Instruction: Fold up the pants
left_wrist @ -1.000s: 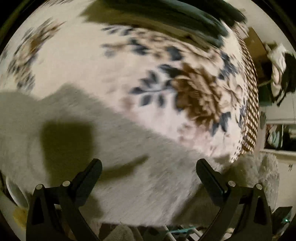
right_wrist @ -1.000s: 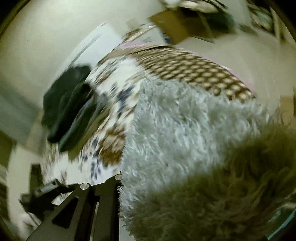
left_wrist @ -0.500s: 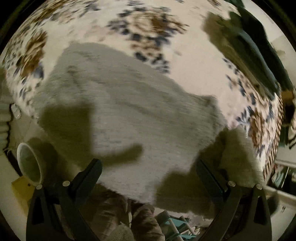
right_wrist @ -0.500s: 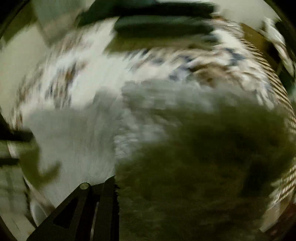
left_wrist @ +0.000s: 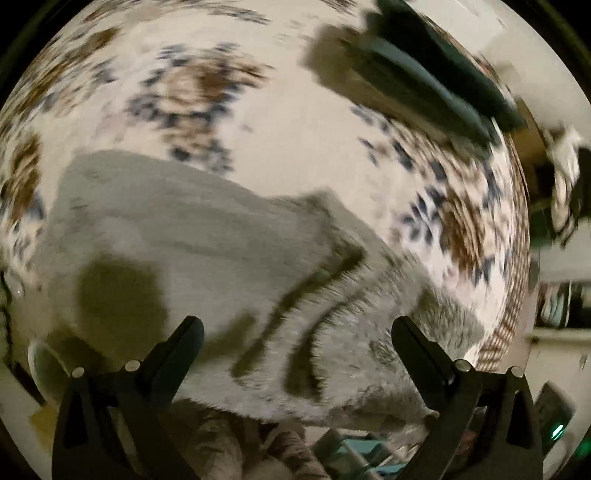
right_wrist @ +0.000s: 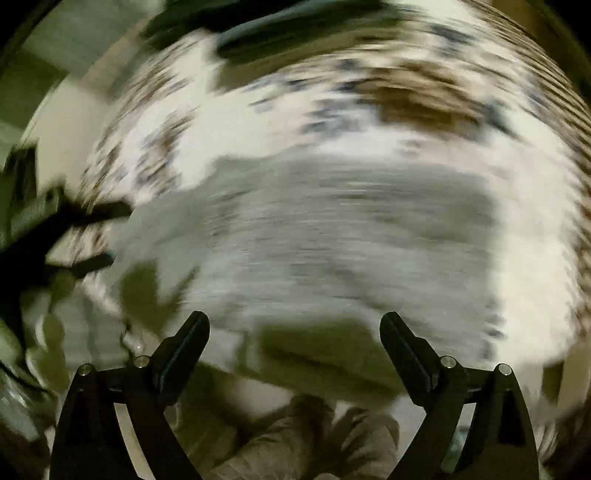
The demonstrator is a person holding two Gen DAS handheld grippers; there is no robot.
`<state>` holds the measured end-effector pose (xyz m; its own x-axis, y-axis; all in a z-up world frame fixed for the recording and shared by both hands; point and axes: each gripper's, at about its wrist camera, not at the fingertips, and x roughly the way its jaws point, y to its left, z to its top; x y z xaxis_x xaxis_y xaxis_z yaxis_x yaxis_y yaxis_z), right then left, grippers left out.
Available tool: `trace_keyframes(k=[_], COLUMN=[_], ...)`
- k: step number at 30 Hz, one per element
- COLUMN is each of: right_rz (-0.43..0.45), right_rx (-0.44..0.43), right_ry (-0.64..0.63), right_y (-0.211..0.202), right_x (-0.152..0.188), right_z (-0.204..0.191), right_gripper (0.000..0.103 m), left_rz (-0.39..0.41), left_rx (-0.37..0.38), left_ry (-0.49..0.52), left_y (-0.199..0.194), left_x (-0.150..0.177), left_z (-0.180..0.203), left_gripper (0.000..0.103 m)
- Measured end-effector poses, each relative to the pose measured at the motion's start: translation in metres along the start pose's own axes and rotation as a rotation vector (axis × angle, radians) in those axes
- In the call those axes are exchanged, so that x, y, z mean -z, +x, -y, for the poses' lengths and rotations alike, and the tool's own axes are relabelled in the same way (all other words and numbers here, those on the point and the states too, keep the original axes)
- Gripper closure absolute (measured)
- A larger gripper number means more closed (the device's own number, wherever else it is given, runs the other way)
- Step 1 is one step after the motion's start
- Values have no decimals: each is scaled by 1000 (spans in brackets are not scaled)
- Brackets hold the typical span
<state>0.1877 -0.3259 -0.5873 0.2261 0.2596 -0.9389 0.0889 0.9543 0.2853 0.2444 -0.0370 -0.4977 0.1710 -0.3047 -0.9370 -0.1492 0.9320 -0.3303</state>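
The fluffy grey pants [left_wrist: 207,251] lie on the floral bedspread [left_wrist: 295,129], with a folded-over layer and creases near the bed's front edge. My left gripper [left_wrist: 297,325] hovers open just above that fold, and nothing sits between its fingers. In the right wrist view, which is blurred, the pants [right_wrist: 351,240] spread flat below. My right gripper [right_wrist: 294,319] stands wide with its jaws opening and holds nothing. A dark shape at the left edge looks like the other gripper [right_wrist: 55,229].
Dark green folded clothes [left_wrist: 424,74] lie at the far side of the bed [right_wrist: 295,22]. A person's legs [right_wrist: 306,435] in patterned trousers stand at the bed's near edge. A white round rim [left_wrist: 40,362] shows low at the left. Room clutter sits at the right.
My right gripper was shut on fluffy cloth that filled its view; it has opened and the cloth now lies on the bed. My left gripper has shifted over the new fold, still open.
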Motion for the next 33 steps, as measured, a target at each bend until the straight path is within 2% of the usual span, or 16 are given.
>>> trace_keyframes(k=[2, 4, 5, 6, 7, 8, 12, 14, 20, 23, 25, 27, 29, 31, 33], right_rz=[-7, -12, -13, -18, -22, -25, -32, -38, -66, -67, -65, -63, -58, -52, -42], right_rx=[50, 49, 41, 37, 33, 27, -9, -20, -13, -9, -14, -18, -17, -20, -19], right_ry=[82, 165, 207, 237, 257, 279, 358, 387, 392, 387, 383, 370, 357, 348, 338], right_y=[-1, -1, 0, 3, 5, 8, 9, 11, 20, 21, 21, 20, 20, 20, 20], right_x=[3, 5, 6, 8, 8, 11, 15, 19, 21, 16, 11, 4, -4, -13, -24], right_z=[34, 61, 72, 80, 85, 90, 103, 108, 111, 112, 113, 114, 113, 112, 111], right_gripper=[8, 8, 8, 8, 8, 8, 8, 8, 8, 8, 8, 8, 8, 8, 8], left_rz=[-68, -145, -177, -213, -231, -236, -135, -112, -137, -179, -173, -126, -72, -31, -24], left_rx=[-31, -40, -38, -8, 12, 14, 18, 7, -51, -2, 43, 64, 123, 150, 175], left_ry=[81, 133, 141, 139, 126, 115, 124, 122, 75, 30, 9, 21, 36, 67, 106], left_y=[30, 59, 69, 79, 86, 89, 63, 47, 37, 36, 26, 10, -5, -11, -3], left_x=[7, 16, 20, 24, 26, 29, 33, 35, 46, 47, 44, 36, 25, 10, -5], left_z=[19, 30, 32, 33, 32, 29, 14, 1, -49, -53, -47, -35, -22, -6, 9], left_gripper=[1, 15, 32, 67, 90, 99, 99, 99, 99, 95, 95, 83, 79, 74, 61])
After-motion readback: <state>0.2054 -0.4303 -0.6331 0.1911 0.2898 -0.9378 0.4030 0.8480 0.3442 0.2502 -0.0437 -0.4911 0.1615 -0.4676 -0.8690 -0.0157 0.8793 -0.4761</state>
